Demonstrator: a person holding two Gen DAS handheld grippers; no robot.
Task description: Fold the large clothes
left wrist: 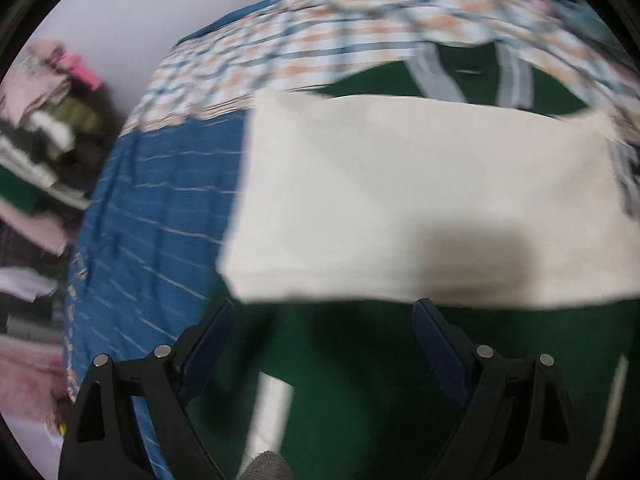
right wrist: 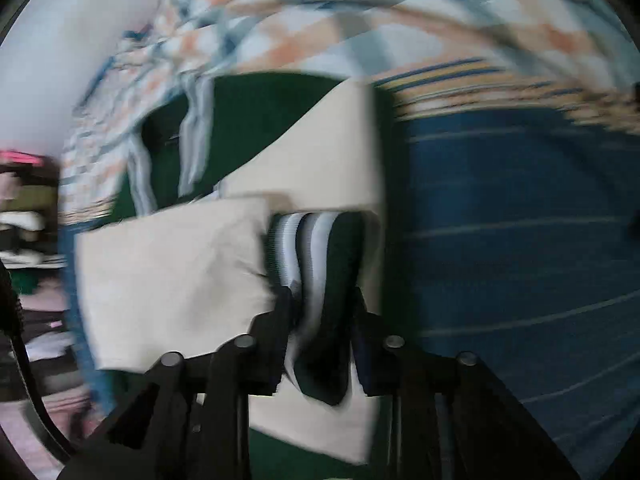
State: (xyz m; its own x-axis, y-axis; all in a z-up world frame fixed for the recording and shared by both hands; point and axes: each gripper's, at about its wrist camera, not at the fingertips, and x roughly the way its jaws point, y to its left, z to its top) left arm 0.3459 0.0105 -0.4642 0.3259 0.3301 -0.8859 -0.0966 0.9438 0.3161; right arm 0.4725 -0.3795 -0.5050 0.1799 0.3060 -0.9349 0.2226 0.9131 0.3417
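Observation:
A green and cream jacket (left wrist: 400, 208) lies on a bed, its cream sleeve folded across the green body. Its grey-striped collar (left wrist: 440, 76) is at the far end. My left gripper (left wrist: 324, 312) is open and empty, just above the green fabric at the sleeve's near edge. In the right wrist view the jacket (right wrist: 172, 276) is lifted and blurred. My right gripper (right wrist: 320, 300) is shut on the striped cuff (right wrist: 304, 248) of the other sleeve, holding it above the jacket.
A blue striped bedsheet (left wrist: 160, 216) covers the bed, and it also shows in the right wrist view (right wrist: 520, 240). A plaid blanket (left wrist: 320, 36) lies bunched at the far end. A pile of clothes (left wrist: 44, 120) sits left of the bed by a white wall (left wrist: 140, 12).

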